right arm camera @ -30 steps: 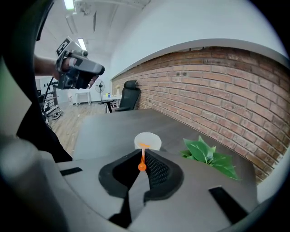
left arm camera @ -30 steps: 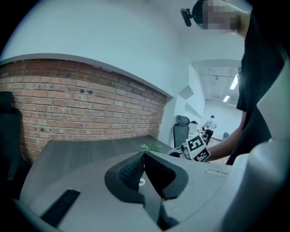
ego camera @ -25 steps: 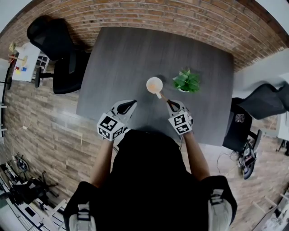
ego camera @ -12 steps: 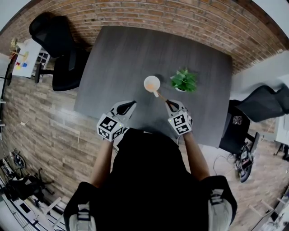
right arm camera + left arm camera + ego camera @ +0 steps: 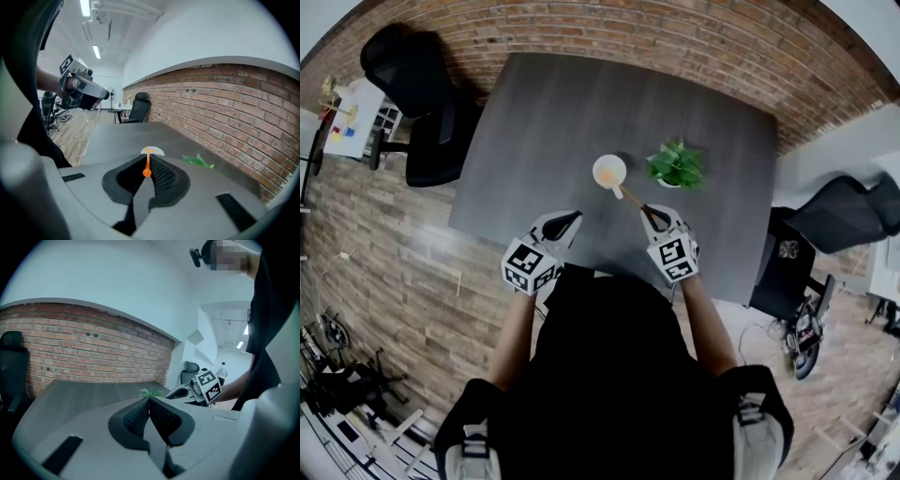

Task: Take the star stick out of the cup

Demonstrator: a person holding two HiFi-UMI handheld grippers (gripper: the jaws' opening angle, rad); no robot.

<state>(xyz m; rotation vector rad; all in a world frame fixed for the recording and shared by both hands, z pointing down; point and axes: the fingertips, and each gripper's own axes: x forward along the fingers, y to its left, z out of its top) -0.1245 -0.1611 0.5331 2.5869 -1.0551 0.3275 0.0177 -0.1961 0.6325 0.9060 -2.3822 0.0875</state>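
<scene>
- The right gripper's [image 5: 652, 214] fingers are pinched narrow on the near end of the orange stick [image 5: 630, 196].
- The stick runs from them to the white cup [image 5: 608, 170], with its far end at the cup's mouth.
- The cup stands on the grey bench [image 5: 544, 122], just beside a small plant [image 5: 677, 166].
- The left gripper's [image 5: 149, 403] fingers are pressed together with nothing between them.
- Each cube [image 5: 672, 256] bears black-and-white square markers.

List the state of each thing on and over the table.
left claw: shut, empty.
right claw: shut on star stick.
star stick: tilted, far end at the cup's mouth.
cup: upright on table.
plant: upright, apart from cup.
</scene>
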